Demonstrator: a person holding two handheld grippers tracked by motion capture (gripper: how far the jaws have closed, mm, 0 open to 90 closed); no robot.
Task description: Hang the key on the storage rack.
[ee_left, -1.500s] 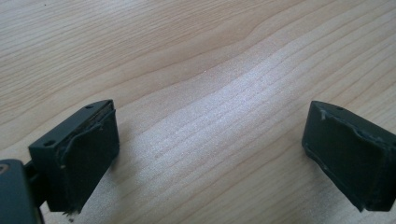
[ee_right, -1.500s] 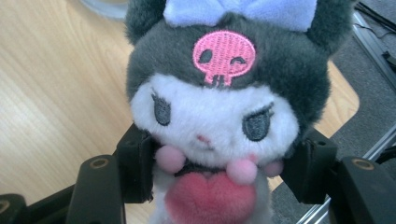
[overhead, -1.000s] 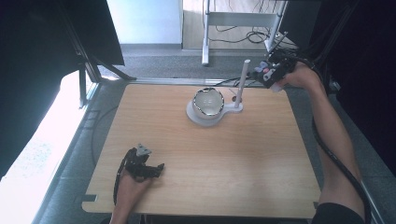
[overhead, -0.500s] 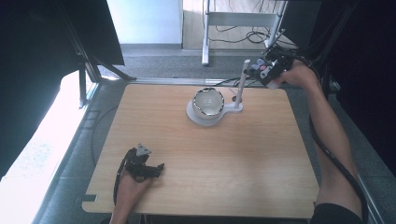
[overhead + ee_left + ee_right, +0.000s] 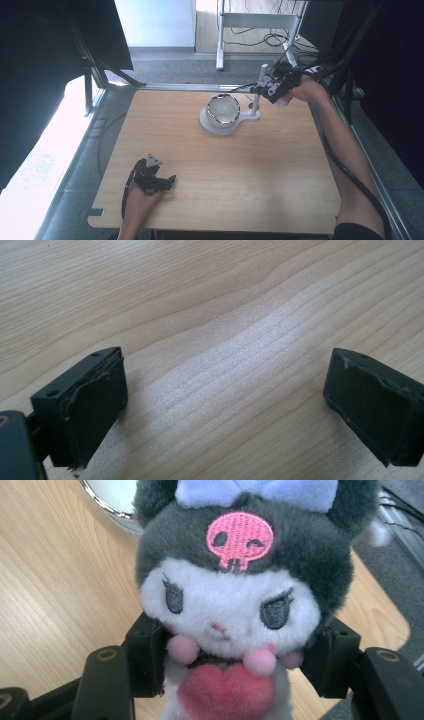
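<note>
Steel bowl (image 5: 223, 108) on white stand (image 5: 255, 113), wooden table (image 5: 280, 170).

High view looked forward and down over the whole tabletop (image 5: 280, 190). Left gripper view sat close above that wood; right gripper view faced a plush toy (image 5: 232, 600) at near range.

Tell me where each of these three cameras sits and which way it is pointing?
High view: above the near edge, looking forward and down on the wooden table; both forearms, left gripper, right gripper.
Left gripper view: rides the left gripper, facing bare tabletop; jaws wide apart.
Right gripper view: rides the right gripper, facing the plush toy it clamps; shiny bowl behind.
Shared: bowl and wood also show from above.
</note>
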